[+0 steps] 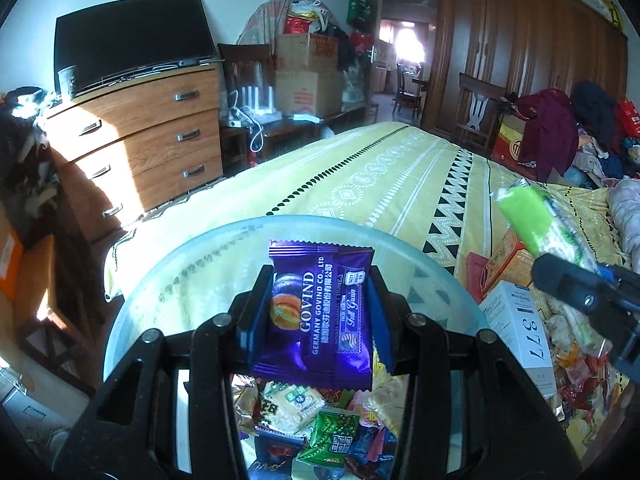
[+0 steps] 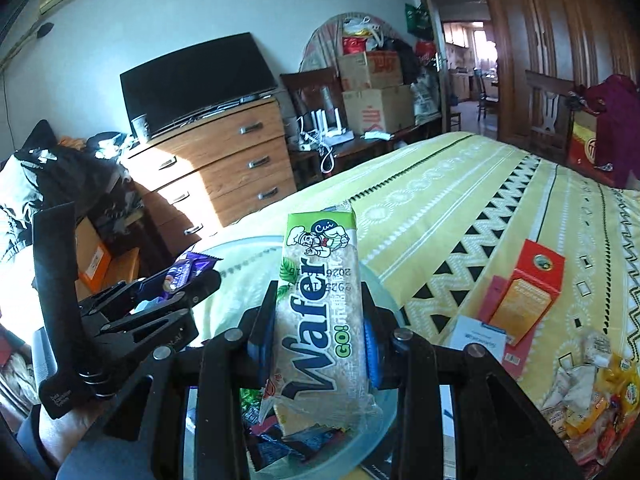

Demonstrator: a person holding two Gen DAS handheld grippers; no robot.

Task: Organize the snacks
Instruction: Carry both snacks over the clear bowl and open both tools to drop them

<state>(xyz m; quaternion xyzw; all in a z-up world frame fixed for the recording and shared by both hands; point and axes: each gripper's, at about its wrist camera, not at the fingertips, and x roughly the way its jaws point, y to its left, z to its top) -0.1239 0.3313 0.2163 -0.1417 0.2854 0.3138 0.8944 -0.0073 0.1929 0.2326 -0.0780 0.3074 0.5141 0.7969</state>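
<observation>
I had the left gripper clamped on a glossy purple Govind snack packet, raised over the frosted glass bowl so it could drop among the crinkly wrappers already piled inside. The right gripper pinched a long, translucent Wafer Go pack above the same bowl, likely next in. Loose snacks and a red carton lay on the yellow patterned bedspread.
</observation>
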